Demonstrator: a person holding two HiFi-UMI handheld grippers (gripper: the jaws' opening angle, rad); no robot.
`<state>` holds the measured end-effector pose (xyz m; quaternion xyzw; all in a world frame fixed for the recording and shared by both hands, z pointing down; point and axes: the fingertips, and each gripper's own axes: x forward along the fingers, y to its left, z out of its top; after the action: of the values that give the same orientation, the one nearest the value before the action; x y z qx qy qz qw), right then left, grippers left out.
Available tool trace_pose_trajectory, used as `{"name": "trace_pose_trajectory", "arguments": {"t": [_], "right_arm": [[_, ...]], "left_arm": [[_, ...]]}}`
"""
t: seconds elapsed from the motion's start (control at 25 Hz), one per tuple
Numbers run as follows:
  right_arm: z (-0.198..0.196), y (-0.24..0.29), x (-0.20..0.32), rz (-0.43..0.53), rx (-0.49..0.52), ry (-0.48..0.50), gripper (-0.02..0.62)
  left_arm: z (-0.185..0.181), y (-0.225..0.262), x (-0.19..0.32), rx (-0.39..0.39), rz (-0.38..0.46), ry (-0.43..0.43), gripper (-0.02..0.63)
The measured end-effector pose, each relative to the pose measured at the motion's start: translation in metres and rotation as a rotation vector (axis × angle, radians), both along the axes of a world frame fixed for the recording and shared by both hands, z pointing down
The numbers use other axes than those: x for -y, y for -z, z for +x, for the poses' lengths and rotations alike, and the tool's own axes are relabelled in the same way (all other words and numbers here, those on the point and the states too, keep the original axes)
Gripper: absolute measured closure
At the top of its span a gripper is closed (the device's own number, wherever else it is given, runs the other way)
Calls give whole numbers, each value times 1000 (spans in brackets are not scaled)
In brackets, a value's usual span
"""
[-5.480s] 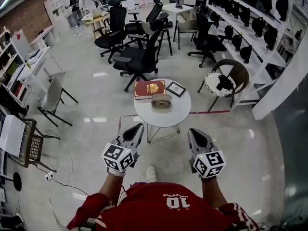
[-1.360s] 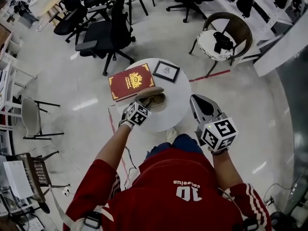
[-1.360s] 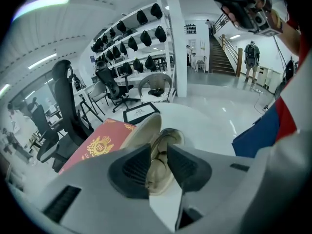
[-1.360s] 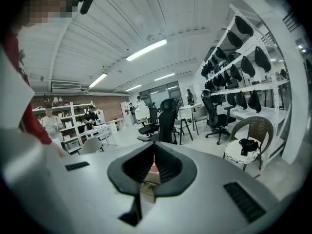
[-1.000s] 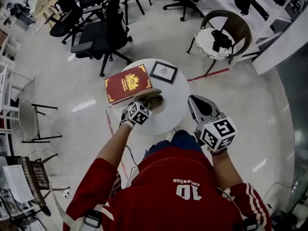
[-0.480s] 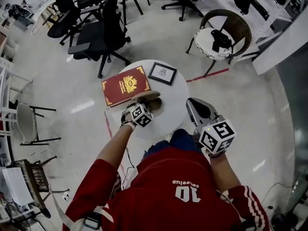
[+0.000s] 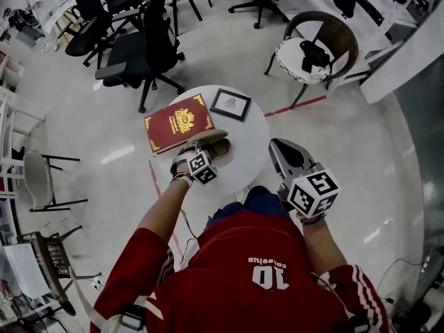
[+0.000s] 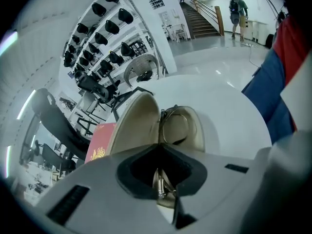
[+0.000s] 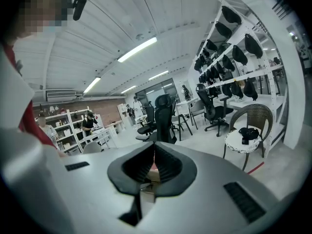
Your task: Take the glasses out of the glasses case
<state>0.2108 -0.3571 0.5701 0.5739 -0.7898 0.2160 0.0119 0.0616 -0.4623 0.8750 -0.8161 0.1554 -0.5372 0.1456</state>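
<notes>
A beige glasses case (image 7: 216, 146) lies open on the round white table (image 7: 251, 132), its lid (image 8: 134, 128) tipped up to the left. Thin wire-rimmed glasses (image 8: 173, 126) rest in the tray. My left gripper (image 7: 196, 154) sits at the case's near end, and a thin metal part of the glasses shows between its closed jaws (image 8: 158, 178). My right gripper (image 7: 279, 150) hangs in the air at the table's right edge. In the right gripper view this gripper (image 9: 154, 154) is shut with nothing in it.
A red book (image 7: 179, 122) lies just left of the case, and a small framed picture (image 7: 231, 105) lies behind it. Black office chairs (image 7: 135, 47) stand beyond the table. A wicker chair (image 7: 311, 47) holding a dark object is at the back right.
Since 5.5 s ago my left gripper has gone from in front of my body to the case. Over the last second it has hardly moved. My right gripper has stayed where it was.
</notes>
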Motion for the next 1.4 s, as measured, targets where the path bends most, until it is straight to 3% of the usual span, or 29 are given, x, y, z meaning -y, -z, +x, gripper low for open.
{"name": "trace_pose_trajectory", "arguments": {"t": [0.32,0.68,1.0,1.4], "right_arm": [[-3,18,-15,-7,9,-9,578],[-19,55,-36,-10,6,2,578],[-32,69,-61,-6,3,6,578],[-70,84,-87,25,-7,43,578]], "left_arm": [[0,31,-7,0,36,-19,586],[-4,96,-31,-69,69,6,586],[-20,154,-66,-213,66,51,586],[-71,220,-104,-404,53,187,586]]}}
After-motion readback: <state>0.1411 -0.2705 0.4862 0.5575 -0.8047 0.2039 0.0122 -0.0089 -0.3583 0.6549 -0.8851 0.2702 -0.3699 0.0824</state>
